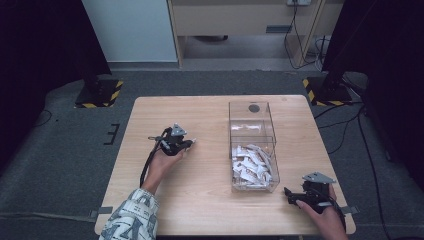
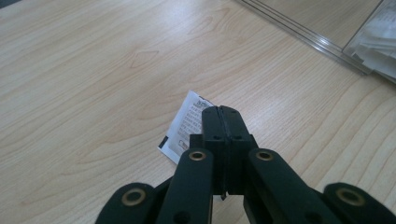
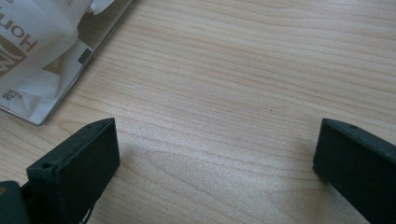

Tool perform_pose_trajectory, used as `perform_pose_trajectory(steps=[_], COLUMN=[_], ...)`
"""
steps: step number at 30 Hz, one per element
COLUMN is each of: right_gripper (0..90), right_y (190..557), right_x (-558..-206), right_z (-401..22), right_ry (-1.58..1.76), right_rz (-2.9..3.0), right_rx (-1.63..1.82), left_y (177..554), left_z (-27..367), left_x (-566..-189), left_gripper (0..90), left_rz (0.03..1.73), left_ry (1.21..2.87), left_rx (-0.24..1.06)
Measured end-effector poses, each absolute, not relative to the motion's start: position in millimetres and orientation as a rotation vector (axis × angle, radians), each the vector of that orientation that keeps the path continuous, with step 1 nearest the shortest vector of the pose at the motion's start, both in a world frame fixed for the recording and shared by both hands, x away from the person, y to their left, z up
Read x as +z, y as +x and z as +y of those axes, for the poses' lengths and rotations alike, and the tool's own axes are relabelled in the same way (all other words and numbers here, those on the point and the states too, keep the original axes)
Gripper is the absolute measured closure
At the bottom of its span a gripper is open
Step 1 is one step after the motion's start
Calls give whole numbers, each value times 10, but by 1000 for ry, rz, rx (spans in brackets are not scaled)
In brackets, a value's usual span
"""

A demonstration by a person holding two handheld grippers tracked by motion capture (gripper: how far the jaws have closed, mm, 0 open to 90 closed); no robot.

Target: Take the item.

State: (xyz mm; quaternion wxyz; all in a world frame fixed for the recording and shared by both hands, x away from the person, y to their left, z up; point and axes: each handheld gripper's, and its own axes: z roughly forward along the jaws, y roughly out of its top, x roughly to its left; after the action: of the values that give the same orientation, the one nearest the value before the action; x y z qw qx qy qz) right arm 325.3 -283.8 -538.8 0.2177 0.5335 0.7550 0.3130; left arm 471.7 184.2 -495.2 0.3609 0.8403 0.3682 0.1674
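My left claw, jaws clenched, pinches a small white printed paper sachet above the pale wooden counter; my right claw gapes wide, holding nothing.

**Packets boxed at centre-right, one out by the left gripper**

A clear box stands on the table, right of centre, with sachets heaped in its near end. The left gripper is left of the box, a single sachet pinched in its jaws. The right gripper rests at the near right corner.
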Motion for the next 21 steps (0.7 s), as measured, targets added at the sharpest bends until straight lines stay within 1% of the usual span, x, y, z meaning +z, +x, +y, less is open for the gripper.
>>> perform_pose_trajectory(steps=[21], right_gripper=[8], right_y=[3253], right_x=[-5388], right_z=[-2838], right_ry=[1478], right_rz=[2091], right_rx=[867], left_y=[4734], left_z=[1738], left_x=[-5103], left_gripper=[882], left_rz=[973], left_ry=[2182], left_rx=[423])
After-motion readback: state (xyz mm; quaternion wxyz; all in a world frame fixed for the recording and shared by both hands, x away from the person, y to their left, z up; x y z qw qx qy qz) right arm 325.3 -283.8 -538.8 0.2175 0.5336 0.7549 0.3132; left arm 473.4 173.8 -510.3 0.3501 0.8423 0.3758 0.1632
